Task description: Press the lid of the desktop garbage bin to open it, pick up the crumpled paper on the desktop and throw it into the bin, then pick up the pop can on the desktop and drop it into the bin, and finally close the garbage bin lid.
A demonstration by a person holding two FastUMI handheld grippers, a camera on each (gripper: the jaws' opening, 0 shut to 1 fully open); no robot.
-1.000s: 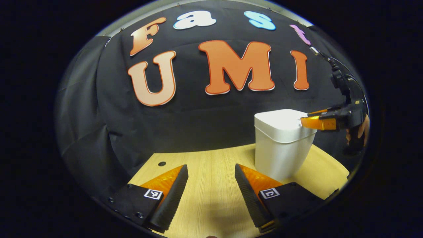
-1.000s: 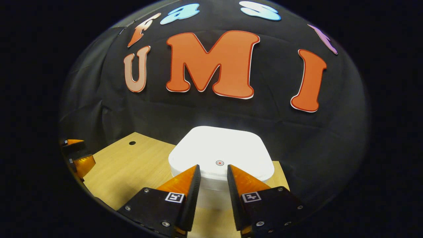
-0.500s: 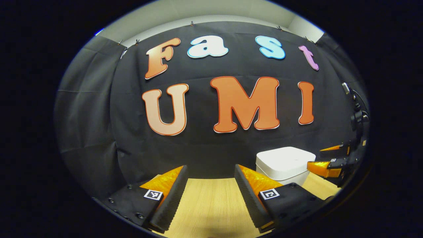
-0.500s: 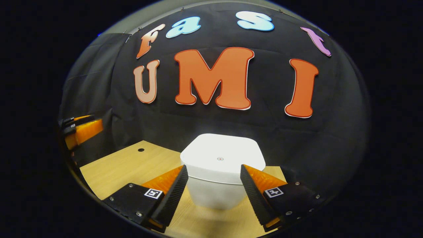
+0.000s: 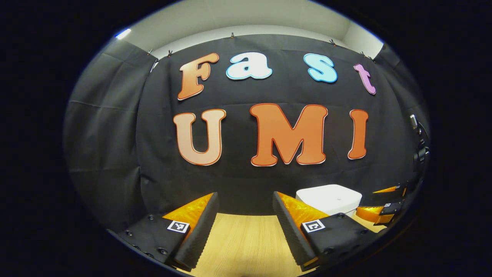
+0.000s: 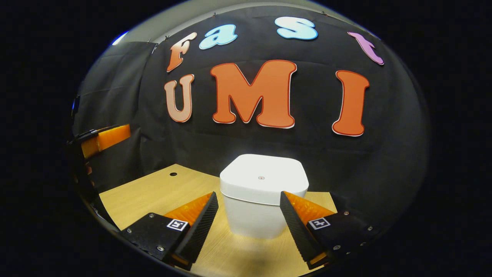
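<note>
Right gripper view shows the wooden bench point(image 6: 153, 192) and on it the white garbage bin point(image 6: 257, 215), standing toward the far edge near the black cloth wall, its lid point(image 6: 264, 177) closed. The right tongs point(image 6: 249, 221) are spread wide in front of the bin, holding nothing. The left tongs point(image 5: 245, 219) are also spread, empty, above the bench.
</note>
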